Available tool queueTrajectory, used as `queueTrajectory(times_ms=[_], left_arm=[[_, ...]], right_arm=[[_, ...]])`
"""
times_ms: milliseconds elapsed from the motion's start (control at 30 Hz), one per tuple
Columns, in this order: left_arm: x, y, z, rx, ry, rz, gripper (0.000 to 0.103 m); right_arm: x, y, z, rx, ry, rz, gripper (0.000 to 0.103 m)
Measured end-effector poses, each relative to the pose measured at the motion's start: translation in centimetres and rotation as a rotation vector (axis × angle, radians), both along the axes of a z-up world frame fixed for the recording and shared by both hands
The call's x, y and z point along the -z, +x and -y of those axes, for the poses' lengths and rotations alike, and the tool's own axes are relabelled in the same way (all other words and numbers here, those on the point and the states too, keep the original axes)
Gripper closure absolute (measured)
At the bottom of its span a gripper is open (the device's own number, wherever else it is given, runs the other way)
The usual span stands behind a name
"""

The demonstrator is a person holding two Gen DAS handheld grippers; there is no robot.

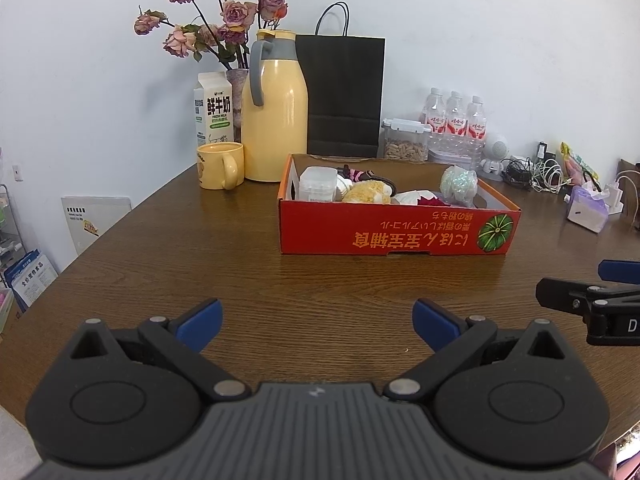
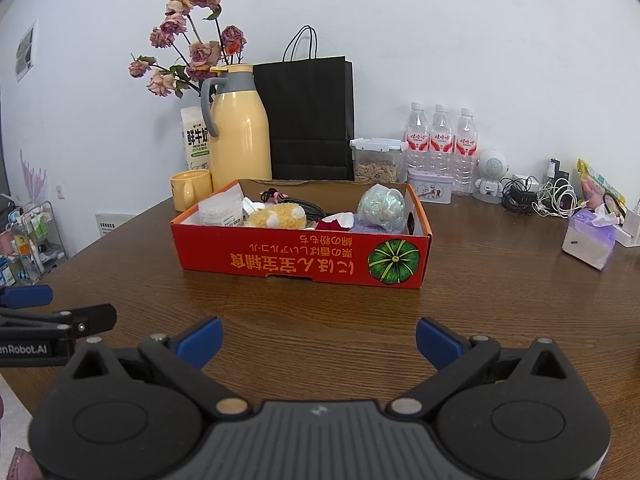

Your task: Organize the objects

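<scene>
A red cardboard box (image 1: 394,232) (image 2: 296,258) with a pumpkin picture stands mid-table. It holds a white plastic container (image 1: 318,184) (image 2: 221,210), a yellow plush toy (image 1: 368,192) (image 2: 278,214), a pearly wrapped bundle (image 1: 459,184) (image 2: 383,208), dark cables and a red item. My left gripper (image 1: 318,320) is open over bare wood, well short of the box, with nothing between its fingers. My right gripper (image 2: 319,340) is open too, empty, in front of the box. Each gripper shows at the edge of the other's view.
Along the wall stand a yellow mug (image 1: 219,165), milk carton (image 1: 214,114), yellow thermos jug (image 1: 276,120), dried roses, black paper bag (image 1: 344,96), snack jar (image 2: 376,160), three water bottles (image 2: 440,140), a small white robot toy, tangled cables and a tissue pack (image 2: 588,240).
</scene>
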State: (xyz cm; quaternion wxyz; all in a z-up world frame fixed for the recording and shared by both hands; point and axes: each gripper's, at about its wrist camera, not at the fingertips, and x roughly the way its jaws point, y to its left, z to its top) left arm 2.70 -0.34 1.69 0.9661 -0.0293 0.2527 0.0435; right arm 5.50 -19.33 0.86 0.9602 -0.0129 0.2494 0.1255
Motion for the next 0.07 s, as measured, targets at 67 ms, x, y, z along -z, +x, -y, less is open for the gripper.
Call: queueTrajectory(times_ms=[67], left_arm=[[0.02,0.03,0.05,-0.004,0.005,-0.004,0.0]], right_arm=[[0.0,-0.01,-0.01,-0.001,-0.001,0.0,0.0]])
